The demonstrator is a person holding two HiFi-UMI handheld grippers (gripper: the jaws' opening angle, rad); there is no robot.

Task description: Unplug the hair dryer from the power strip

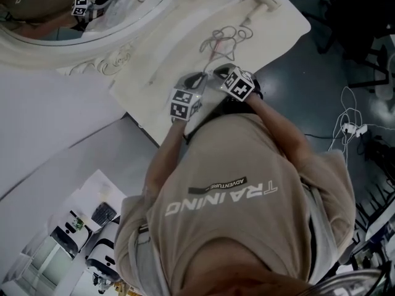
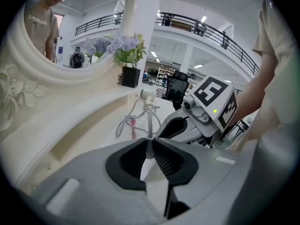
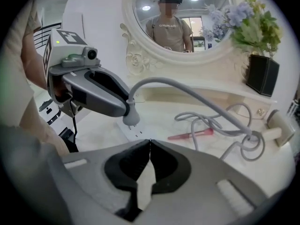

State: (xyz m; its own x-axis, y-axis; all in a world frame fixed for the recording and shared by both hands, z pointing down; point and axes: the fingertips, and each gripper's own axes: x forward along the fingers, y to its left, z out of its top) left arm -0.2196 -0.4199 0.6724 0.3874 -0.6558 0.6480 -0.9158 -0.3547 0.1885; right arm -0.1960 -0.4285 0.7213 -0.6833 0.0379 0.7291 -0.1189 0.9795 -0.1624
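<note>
Looped cord [image 3: 215,110] ahead, mirror frame [image 3: 136,60] behind

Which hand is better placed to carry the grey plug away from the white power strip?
Left. The left tool already pinches the grey round plug just above the white flat power strip. The right tool is shut on nothing, its tips by the strip.

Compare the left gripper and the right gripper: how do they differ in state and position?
The left gripper is shut on the grey plug; the right gripper is shut with nothing between its jaws. The left gripper holds the plug, apparently just above the white power strip, while the right gripper's tips sit low, near that strip. Both have their jaws closed.
</note>
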